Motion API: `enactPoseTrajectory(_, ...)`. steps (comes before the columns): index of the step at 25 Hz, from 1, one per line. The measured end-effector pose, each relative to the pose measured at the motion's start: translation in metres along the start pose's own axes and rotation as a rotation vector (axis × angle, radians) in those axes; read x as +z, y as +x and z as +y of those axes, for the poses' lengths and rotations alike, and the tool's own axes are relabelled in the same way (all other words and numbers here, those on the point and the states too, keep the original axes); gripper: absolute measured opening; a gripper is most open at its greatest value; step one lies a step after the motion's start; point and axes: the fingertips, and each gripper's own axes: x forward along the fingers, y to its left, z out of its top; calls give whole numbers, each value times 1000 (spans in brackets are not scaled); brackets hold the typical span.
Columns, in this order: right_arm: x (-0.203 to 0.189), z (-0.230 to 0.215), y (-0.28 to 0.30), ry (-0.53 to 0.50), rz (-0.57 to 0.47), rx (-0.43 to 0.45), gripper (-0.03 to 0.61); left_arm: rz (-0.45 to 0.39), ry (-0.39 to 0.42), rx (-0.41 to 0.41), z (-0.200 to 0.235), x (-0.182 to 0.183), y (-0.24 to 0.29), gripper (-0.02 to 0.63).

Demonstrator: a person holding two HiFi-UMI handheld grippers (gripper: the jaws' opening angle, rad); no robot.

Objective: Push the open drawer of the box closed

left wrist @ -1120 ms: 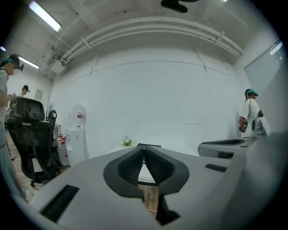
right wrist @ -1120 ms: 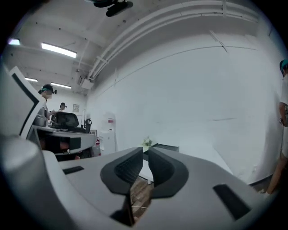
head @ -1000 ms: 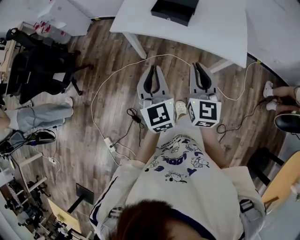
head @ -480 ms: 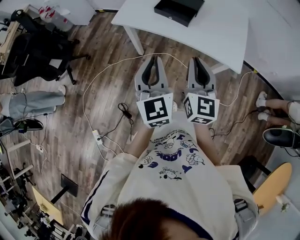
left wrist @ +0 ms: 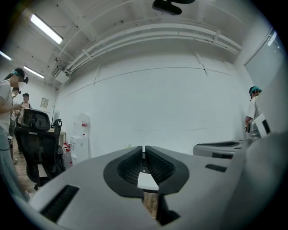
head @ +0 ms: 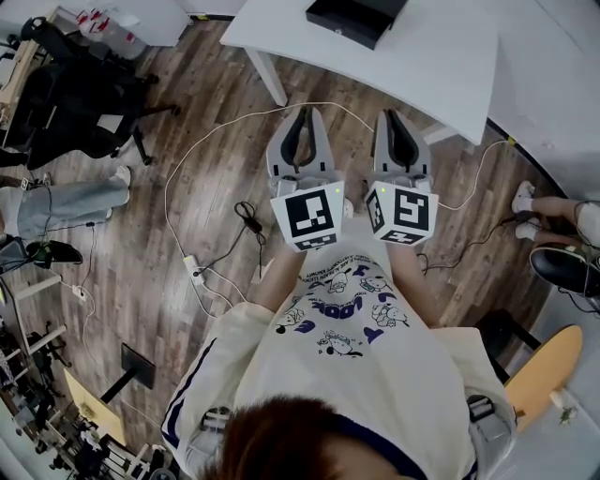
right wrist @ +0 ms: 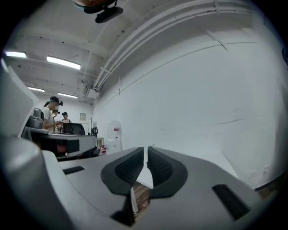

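Observation:
A black box (head: 354,17) lies on the white table (head: 441,66) at the top of the head view, partly cut off by the frame edge; I cannot tell how its drawer stands. Both grippers hang side by side in front of the person's chest, over the wooden floor and short of the table. The left gripper (head: 302,112) is shut with nothing between its jaws, its tips nearly touching (left wrist: 144,148). The right gripper (head: 394,116) is also shut and empty (right wrist: 147,149). Both gripper views look at a white wall, and the box shows in neither.
A white cable (head: 202,150) loops across the floor to a power strip (head: 192,269). A black office chair (head: 80,103) and a seated person's legs (head: 66,202) are at the left. Someone's shoes (head: 525,202) and a yellow stool (head: 544,361) are at the right.
The head view has shifted, so the box and table now sit higher in the frame. Both grippers stay shut and side by side, a little higher in the picture than before.

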Motion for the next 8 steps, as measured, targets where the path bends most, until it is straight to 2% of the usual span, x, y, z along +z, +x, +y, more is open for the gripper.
enactPoseTrajectory(8,-5,-8,4,10,8,-8,46,2,-1,-15,-7,-3,7,31)
